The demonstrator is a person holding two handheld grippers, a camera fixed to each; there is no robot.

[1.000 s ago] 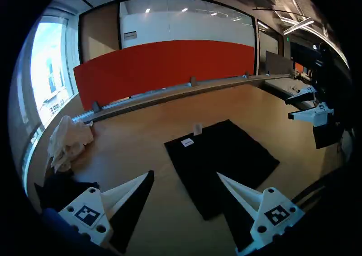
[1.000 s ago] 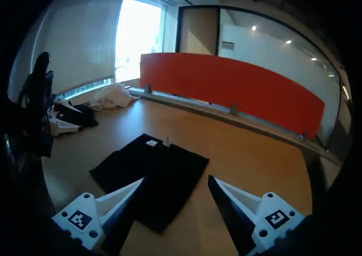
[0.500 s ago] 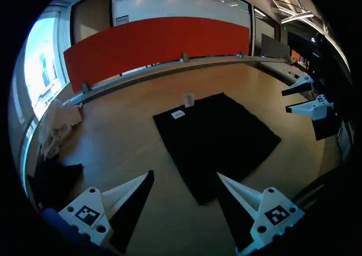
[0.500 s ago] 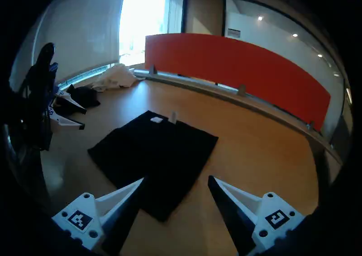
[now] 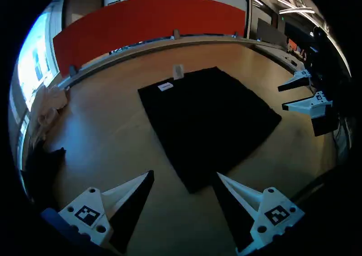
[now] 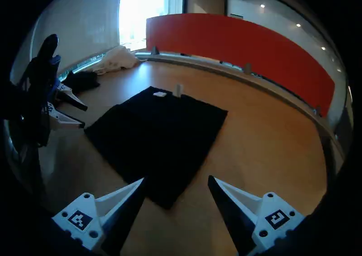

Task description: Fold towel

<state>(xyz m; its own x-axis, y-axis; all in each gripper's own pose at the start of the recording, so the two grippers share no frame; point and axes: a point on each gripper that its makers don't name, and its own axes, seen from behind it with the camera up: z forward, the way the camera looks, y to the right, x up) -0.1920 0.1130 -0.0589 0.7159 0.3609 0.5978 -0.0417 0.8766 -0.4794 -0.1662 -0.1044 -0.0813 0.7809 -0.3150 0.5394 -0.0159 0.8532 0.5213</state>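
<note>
Claws gaped wide and empty, left gripper and right gripper alike, having tipped closer over the black towel lying flat on the wooden table, apparently lining up a first grab.

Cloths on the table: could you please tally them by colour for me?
Black: 2 (towel, black heap)
White: 1 (white heap)
Total: 3
</note>
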